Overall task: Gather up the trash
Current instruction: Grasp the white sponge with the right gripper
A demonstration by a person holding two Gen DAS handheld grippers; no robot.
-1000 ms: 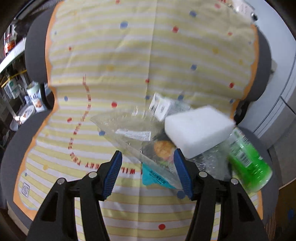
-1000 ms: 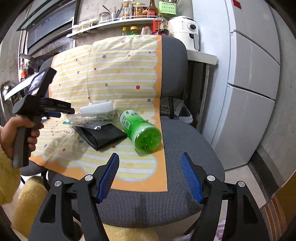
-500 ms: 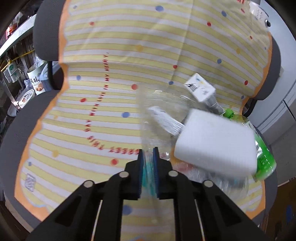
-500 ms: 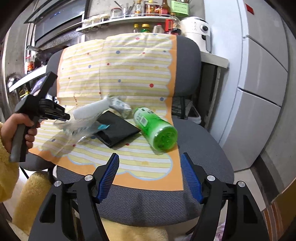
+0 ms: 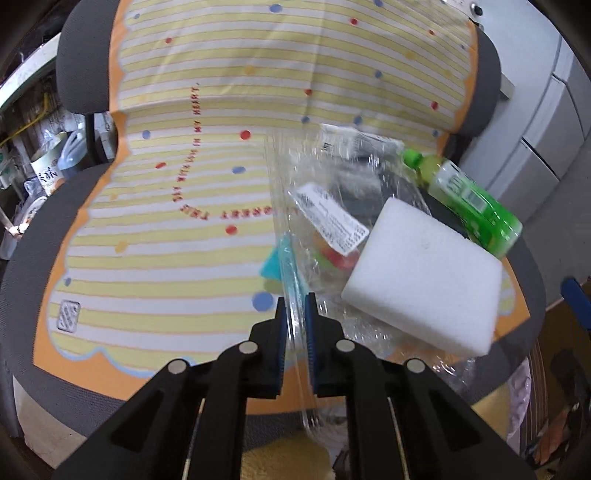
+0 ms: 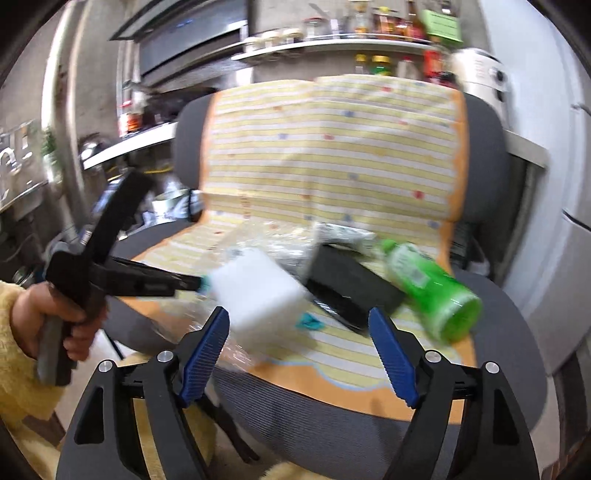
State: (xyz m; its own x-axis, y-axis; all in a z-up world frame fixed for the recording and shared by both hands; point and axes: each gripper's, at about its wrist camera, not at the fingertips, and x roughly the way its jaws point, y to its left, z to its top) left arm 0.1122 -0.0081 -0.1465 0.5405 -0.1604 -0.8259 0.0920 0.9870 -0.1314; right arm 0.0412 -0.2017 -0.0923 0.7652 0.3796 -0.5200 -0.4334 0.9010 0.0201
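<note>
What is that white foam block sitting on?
The white foam block rests on a clear plastic bag pinched by the left gripper. Through the plastic a printed label and something colourful show. What lies directly beneath the block is covered.

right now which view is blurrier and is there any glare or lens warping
Right wrist view: heavy motion blur smears the shelf and green bottle. Left wrist view: mostly sharp, slight smear on the white sponge, glare on the clear plastic bag. Both show fisheye bending and dark corners.
</note>
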